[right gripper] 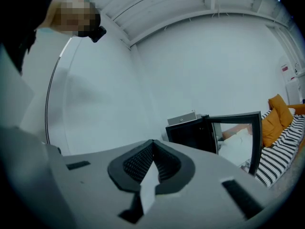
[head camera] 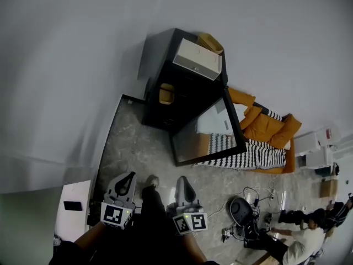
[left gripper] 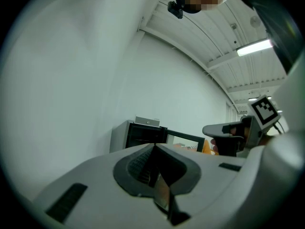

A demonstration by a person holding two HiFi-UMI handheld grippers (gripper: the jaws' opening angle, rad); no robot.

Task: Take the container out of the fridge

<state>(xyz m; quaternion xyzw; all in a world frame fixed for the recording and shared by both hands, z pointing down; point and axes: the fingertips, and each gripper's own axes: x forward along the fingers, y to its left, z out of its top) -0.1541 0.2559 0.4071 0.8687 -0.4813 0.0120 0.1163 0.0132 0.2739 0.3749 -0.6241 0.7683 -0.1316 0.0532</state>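
Holding both low, I see the left gripper (head camera: 128, 176) and right gripper (head camera: 182, 181) pressed together, empty, well apart from the open fridge (head camera: 190, 90) and its yellow container (head camera: 166, 94).

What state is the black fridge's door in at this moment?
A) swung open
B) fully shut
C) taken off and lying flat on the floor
A: in the head view the fridge has its glass door swung out, which leaves the dark interior exposed.

Pale grey left tongs (head camera: 130, 176) and right tongs (head camera: 182, 180) bear dark ribbed pads (right gripper: 136, 165) and black-and-white square-marker cubes (head camera: 116, 214); the person wears dark clothing (head camera: 149, 231).
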